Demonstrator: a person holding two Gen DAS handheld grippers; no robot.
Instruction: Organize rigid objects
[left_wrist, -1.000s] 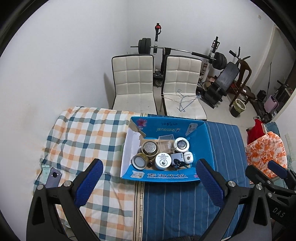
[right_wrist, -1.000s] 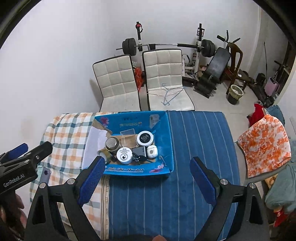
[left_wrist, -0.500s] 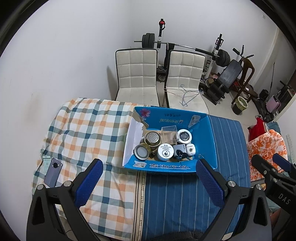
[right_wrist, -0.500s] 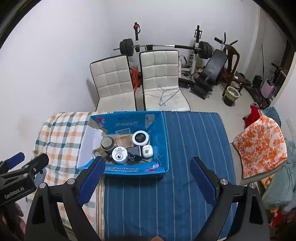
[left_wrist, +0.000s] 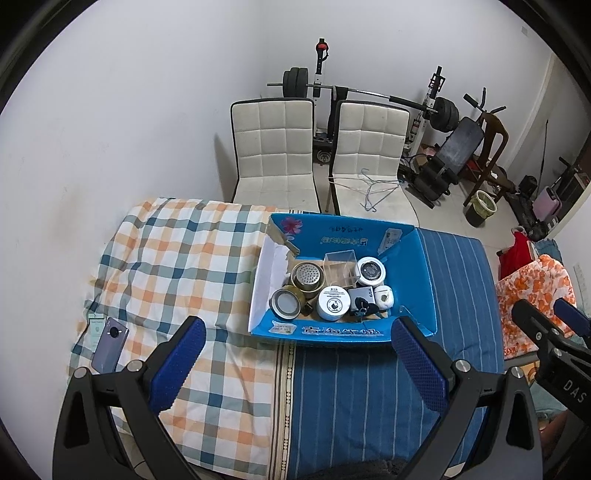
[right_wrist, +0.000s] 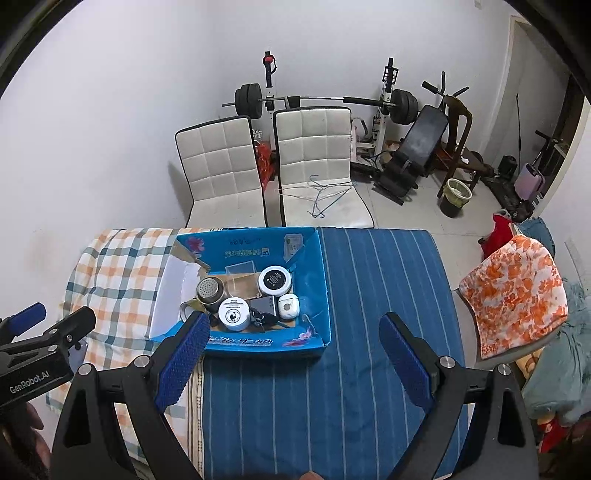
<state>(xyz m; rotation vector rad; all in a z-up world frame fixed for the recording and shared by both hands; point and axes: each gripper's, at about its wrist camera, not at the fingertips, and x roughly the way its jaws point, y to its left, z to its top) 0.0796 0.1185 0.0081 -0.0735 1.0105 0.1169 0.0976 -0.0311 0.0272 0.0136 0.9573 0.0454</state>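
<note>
Since a second ago you have raised and drawn back both grippers, so the blue cardboard box (left_wrist: 413, 280) now sits smaller and farther from the fingers in both wrist views.

The table (left_wrist: 369, 398) carries two cloths: a checked orange-and-teal one (left_wrist: 177, 258) over its left half and a striped blue one (right_wrist: 369, 295) over its right half. The box stands across their seam, toward the table's far edge, with its left flap (left_wrist: 267, 280) torn and folded out white.

Inside the box, from larger to smaller: a clear plastic cube (left_wrist: 340, 264) at the far side; a white round jar with a black lid (left_wrist: 370, 271) to its right; a perforated metal tin (left_wrist: 307, 277) to its left; a white round tub (left_wrist: 333, 302) at the near wall; an open metal tin (left_wrist: 286, 303) in the near-left corner; a dark flat case (left_wrist: 361, 294); a white earbud case (left_wrist: 384, 297); and a bunch of keys (left_wrist: 365, 308) against the near wall.

A purple phone (left_wrist: 110, 343) lies at the table's near-left edge.

Your left gripper (left_wrist: 295, 362) hangs above the near edge, jaws spread wide and holding nothing. Your right gripper (right_wrist: 291, 358) does likewise, its left finger (right_wrist: 183, 358) overlapping the box's near-left corner in view.
</note>
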